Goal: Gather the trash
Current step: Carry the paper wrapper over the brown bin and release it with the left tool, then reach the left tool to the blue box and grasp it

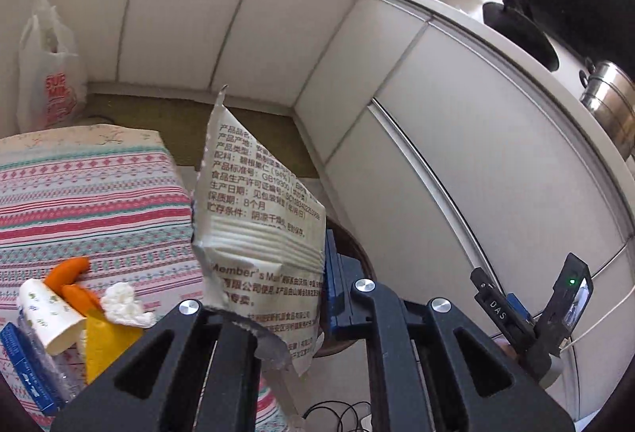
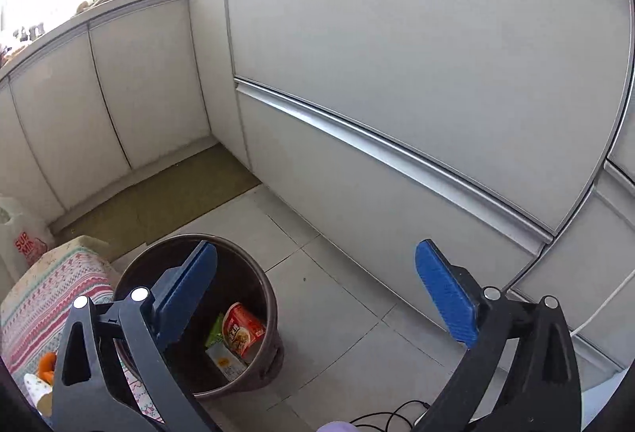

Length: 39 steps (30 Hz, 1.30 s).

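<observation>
a torn white wrapper (image 1: 254, 233) printed "member's mark" is clamped in the left gripper (image 1: 278, 317), while the right gripper (image 2: 317, 297) is held wide apart above the brown bin (image 2: 246, 376)

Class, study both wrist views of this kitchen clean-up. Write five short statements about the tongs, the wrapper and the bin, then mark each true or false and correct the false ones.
1. The left tongs grip a torn white printed snack wrapper. True.
2. The right tongs are clamped on a wrapper. False: they stand wide open with nothing between them.
3. The round dark brown waste bin is empty. False: a red food packet and other wrappers lie inside.
4. The bin stands on the grey tiled floor. True.
5. An orange peel lies on the striped patterned tablecloth. True.
</observation>
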Tool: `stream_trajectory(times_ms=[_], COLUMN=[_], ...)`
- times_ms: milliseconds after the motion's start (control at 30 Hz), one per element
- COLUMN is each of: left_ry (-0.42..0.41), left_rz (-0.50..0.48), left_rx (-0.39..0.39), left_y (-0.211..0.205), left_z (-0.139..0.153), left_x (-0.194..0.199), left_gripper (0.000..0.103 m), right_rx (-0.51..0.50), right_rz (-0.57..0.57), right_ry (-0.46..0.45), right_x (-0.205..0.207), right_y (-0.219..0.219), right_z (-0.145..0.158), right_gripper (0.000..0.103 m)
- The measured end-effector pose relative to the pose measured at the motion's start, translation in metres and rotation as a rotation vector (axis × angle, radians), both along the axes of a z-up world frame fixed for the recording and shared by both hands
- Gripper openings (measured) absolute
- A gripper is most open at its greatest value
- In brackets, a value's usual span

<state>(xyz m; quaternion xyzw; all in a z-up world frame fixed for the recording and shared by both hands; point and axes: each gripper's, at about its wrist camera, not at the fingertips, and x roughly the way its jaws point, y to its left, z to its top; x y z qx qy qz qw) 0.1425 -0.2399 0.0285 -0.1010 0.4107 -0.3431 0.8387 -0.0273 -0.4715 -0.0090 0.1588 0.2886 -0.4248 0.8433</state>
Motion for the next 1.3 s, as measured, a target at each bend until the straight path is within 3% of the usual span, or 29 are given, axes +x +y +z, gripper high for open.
stream_trajectory(times_ms=[167, 367, 400, 467, 533, 733, 900, 1000, 1167, 1300], left_ry=[0.008, 0.032, 0.045, 0.077, 0.076, 0.06, 0.009, -0.055, -0.247, -0.241], left_rz=[-0.06, -0.089, -0.085, -0.07, -0.044, -0.038, 0.03, 0.101, 0.239, 0.3], left_rx=[0.049, 0.117, 0.13, 0.14, 0.127, 0.176, 0.223, 0.292, 0.408, 0.402], left_y=[-0.064, -0.111, -0.114, -0.115, -0.112, -0.103, -0.083, -0.066, -0.029, 0.011], left_z=[-0.016, -0.041, -0.046, -0.053, -0.055, -0.059, -0.057, -0.054, -0.039, -0.039], left_x=[-0.003, 0.001, 0.002, 0.005, 0.003, -0.001, -0.006, -0.013, -0.034, -0.037], left_gripper=[0.01, 0.014, 0.019, 0.061, 0.067, 0.068, 0.084, 0.09, 0.095, 0.096], right_rx=[0.034, 0.06, 0.063, 0.072, 0.083, 0.072, 0.056, 0.021, -0.063, -0.111], right_rz=[-0.042, -0.064, -0.066, -0.067, -0.06, -0.029, 0.01, 0.051, 0.119, 0.203], right_ry=[0.017, 0.024, 0.025, 0.033, 0.04, 0.042, 0.047, 0.028, -0.019, -0.063], right_x=[-0.004, -0.005, -0.004, -0.001, 0.001, 0.006, 0.011, 0.015, 0.022, 0.03], right_y=[-0.021, -0.03, -0.032, -0.039, -0.04, -0.031, -0.015, 0.003, 0.041, 0.074], right_z=[-0.006, -0.01, -0.01, -0.012, -0.014, -0.01, -0.008, -0.001, 0.01, 0.018], right_gripper=[0.096, 0.096, 0.096, 0.096, 0.096, 0.096, 0.096, 0.096, 0.096, 0.096])
